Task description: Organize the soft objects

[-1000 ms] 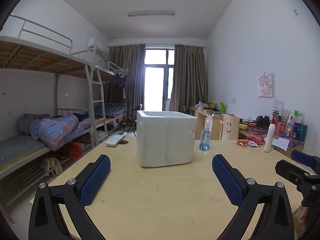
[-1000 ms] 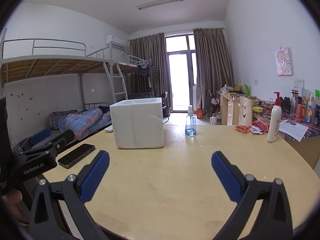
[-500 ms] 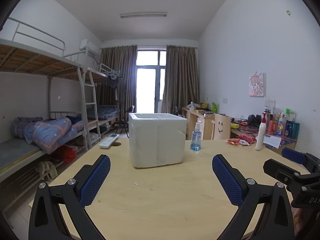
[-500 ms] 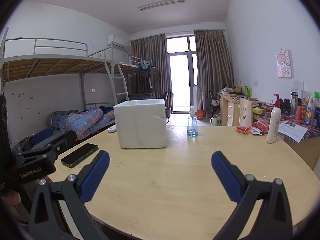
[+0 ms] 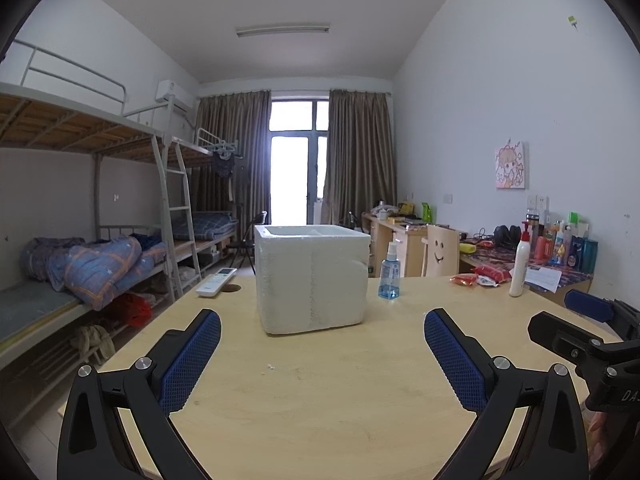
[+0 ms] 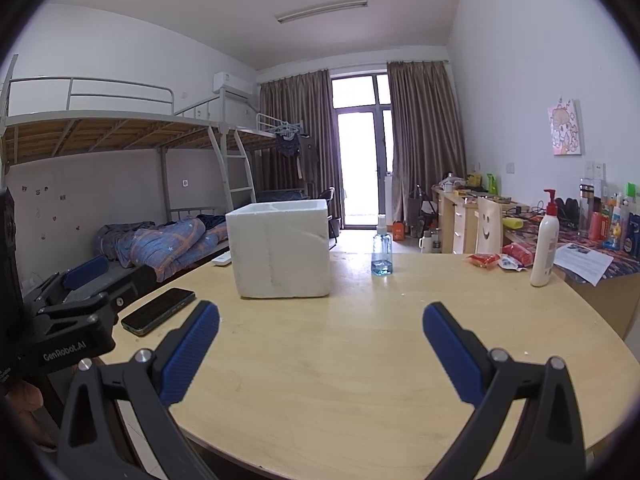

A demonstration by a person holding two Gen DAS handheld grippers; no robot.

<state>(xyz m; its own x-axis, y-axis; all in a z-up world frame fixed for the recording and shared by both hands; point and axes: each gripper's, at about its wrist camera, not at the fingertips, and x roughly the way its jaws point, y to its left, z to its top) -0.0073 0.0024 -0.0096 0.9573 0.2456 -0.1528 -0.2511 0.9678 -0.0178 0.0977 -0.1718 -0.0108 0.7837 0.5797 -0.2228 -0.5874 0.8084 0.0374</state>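
**Foam box stands open-topped mid-desk; both views have settled on it**

Foam box (image 5: 312, 280), white, square and thick-walled, stands upright toward the far middle of the round pale-wood desk (image 5: 320, 392). Over the last second the left wrist view has swung so that the box sits nearer its centre, and the right wrist view has crept a little closer to it; nothing on the desk has shifted. That suggests both tools are lining up on the box, probably the bin for soft things, though no soft object shows on the desk and the box's inside is hidden from both views. Its front wall shows a vertical seam and a dent near the upper right corner.

Just right of the box stands a small clear spray bottle of blue liquid (image 5: 389, 276); further right, red snack packets (image 5: 480, 274) and a white pump bottle (image 5: 520, 268). A white remote (image 5: 216, 282) lies at the left edge, a dark phone (image 6: 158, 311) nearer.

Left gripper (image 5: 322, 338) and right gripper (image 6: 321, 334) hover over the near desk, blue-padded fingers spread wide, grasping nothing.
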